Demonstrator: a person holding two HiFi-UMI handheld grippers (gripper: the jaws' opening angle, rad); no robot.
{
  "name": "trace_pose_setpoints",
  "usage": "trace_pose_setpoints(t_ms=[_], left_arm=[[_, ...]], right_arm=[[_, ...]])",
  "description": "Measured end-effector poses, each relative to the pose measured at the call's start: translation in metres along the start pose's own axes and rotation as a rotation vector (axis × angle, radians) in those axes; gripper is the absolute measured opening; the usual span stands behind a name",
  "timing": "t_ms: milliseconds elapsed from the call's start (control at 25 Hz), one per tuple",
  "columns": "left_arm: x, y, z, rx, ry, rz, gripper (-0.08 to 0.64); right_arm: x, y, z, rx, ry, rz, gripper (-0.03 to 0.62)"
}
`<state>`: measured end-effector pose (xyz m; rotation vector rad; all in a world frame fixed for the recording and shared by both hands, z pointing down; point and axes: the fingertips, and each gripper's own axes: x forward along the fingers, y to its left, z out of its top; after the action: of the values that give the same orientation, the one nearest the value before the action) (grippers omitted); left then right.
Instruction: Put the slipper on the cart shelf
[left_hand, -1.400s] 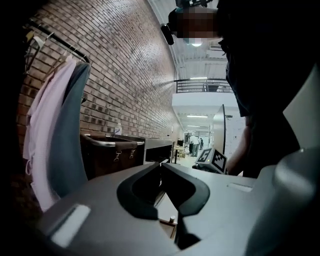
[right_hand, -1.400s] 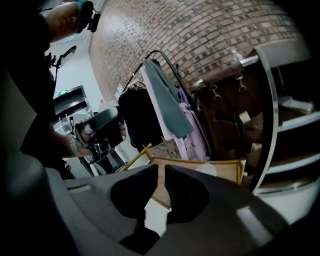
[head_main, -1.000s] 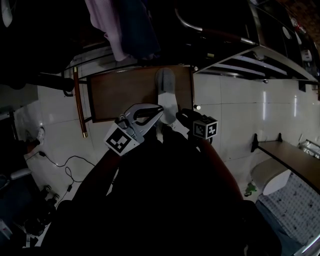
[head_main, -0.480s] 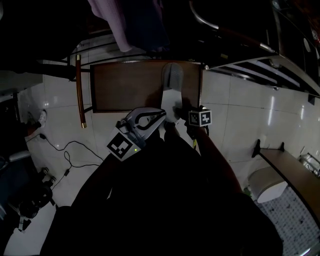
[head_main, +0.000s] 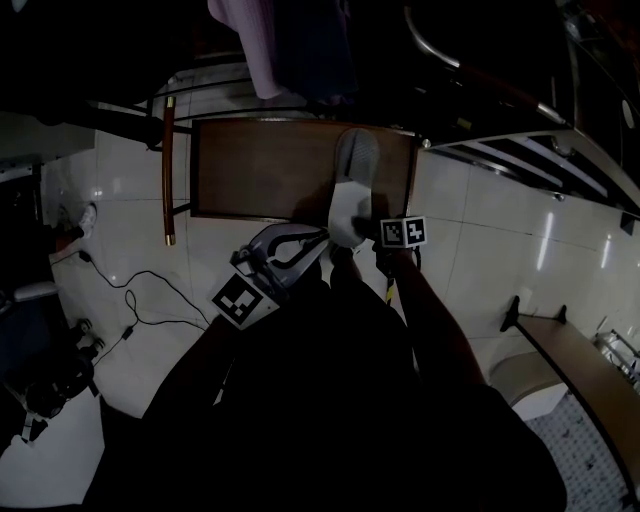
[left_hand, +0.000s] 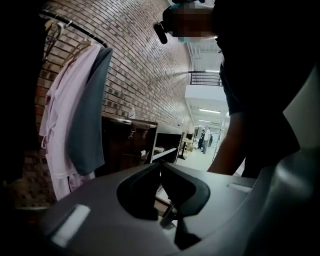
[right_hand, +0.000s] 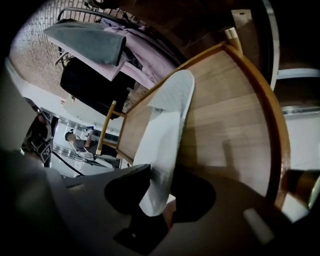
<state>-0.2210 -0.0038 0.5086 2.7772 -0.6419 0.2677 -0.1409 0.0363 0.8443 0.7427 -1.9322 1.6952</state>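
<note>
White slipper (head_main: 350, 195), lengthwise on brown wooden cart shelf (head_main: 250, 180), near end overhanging edge

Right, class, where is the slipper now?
In the head view's centre, the slipper lies on the cart shelf near its right edge, heel between the jaws of the right tool, which have just been closing.

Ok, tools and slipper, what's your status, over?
Right tool just closed on slipper heel. Left tool shut, empty. Slipper on cart shelf, heel past edge. Nothing in the way.
</note>
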Motion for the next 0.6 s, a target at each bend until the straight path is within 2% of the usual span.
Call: trace_pose_setpoints(t_ms=[240, 360, 600], left_arm=[[-0.011, -0.005, -0.002, 0.019, -0.005, 0.006, 0.013], [-0.012, -0.007, 0.0, 0.007, -0.014, 0.006, 0.014], [-0.01, -0.014, 0.017, 0.041, -0.038, -0.02, 0.013]], right_arm=[[-0.014, 0.016, 0.005, -0.011, -0.076, 0.026, 0.073], [-0.025, 0.031, 0.006, -0.038, -0.105, 0.05, 0.064], [-0.062, 0.071, 0.012, -0.062, -0.212, 0.103, 0.063]])
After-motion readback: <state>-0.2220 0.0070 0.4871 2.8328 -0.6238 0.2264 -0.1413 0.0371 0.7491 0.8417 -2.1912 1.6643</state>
